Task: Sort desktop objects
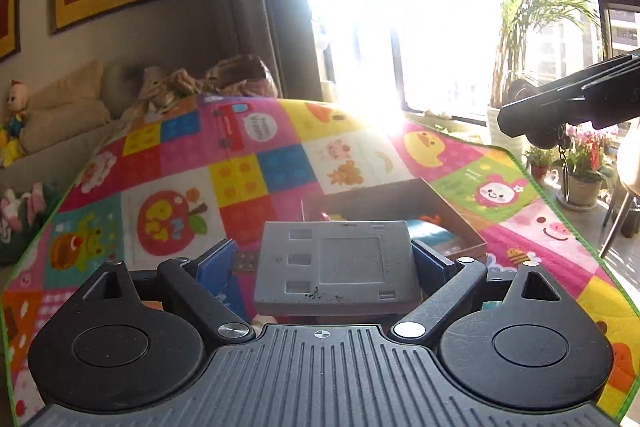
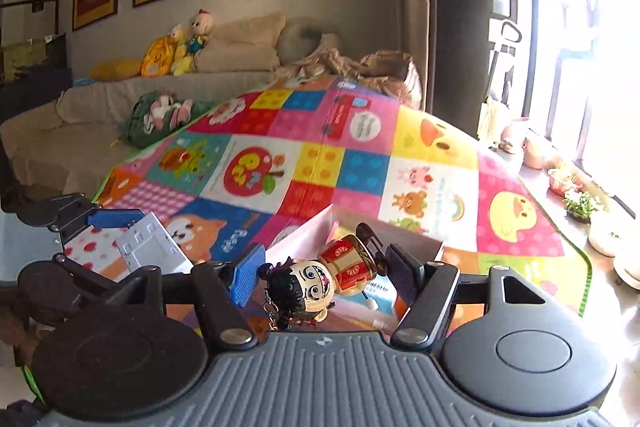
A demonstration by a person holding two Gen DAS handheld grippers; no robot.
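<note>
The left gripper [image 1: 328,263] holds a grey block [image 1: 338,267] flat between its blue pads [image 1: 216,263], jaws spread wide and pinching its two sides, lifted above the colourful mat [image 1: 180,179]. To the right, the right gripper [image 2: 324,275] pinches a doll [image 2: 320,279] lying sideways, head toward the left pad [image 2: 248,275], jaws half spread. Just beyond both lies an open cardboard box [image 2: 360,223] on the mat.

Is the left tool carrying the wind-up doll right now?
No, the left tool holds a grey plastic device; the wind-up doll sits in the right tool.
</note>
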